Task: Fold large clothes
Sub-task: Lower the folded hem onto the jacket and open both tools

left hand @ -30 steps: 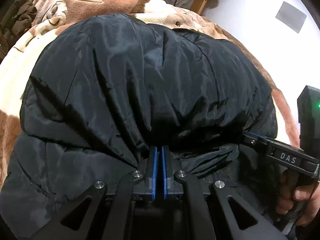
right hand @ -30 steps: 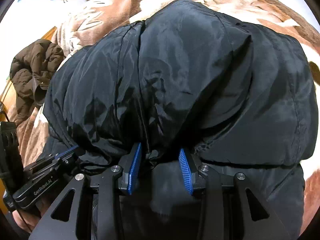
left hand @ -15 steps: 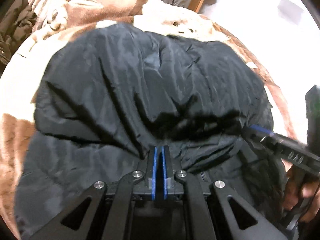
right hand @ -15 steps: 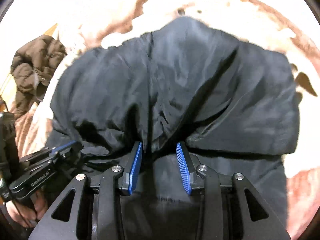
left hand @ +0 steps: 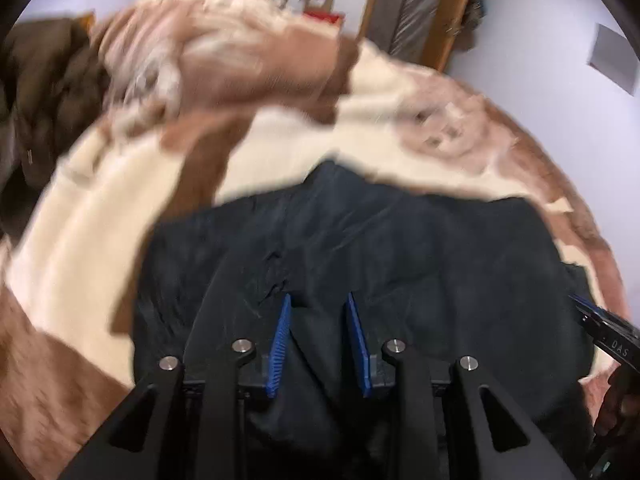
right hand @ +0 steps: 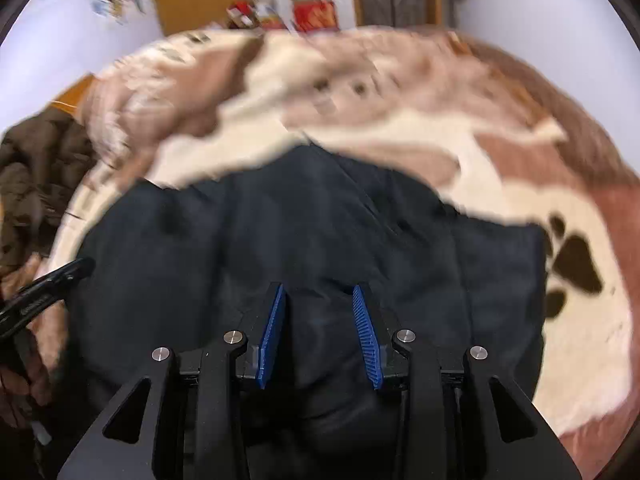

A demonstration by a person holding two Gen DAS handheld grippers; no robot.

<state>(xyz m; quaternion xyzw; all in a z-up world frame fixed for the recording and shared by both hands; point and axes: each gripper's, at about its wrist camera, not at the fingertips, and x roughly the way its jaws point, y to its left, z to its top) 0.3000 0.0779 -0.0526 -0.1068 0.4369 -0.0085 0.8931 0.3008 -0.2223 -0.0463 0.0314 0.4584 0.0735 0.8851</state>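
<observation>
Black padded jacket [left hand: 400, 248] folded into a compact block on the brown-and-cream fleece blanket [left hand: 120, 240] of the bed, lying just under both tools. Left gripper [left hand: 318, 340] caught mid-release: jaws opening, blue pads apart, dark fabric showing between them but not visibly pinched. Right gripper [right hand: 320, 336] likewise parted over the jacket, pads standing clear of the cloth with nothing clamped. Probably the letting-go at the end of a fold, both hems laid down. Both views blurred, so seam detail unreadable. Next, likely: back off without snagging the slick shell, check whether the puffy layers stay put, then either press the bundle flat or take a fresh edge for another fold. Brown coat [right hand: 36, 184] heaped at the bed's left edge, well apart, possibly next in line.
</observation>
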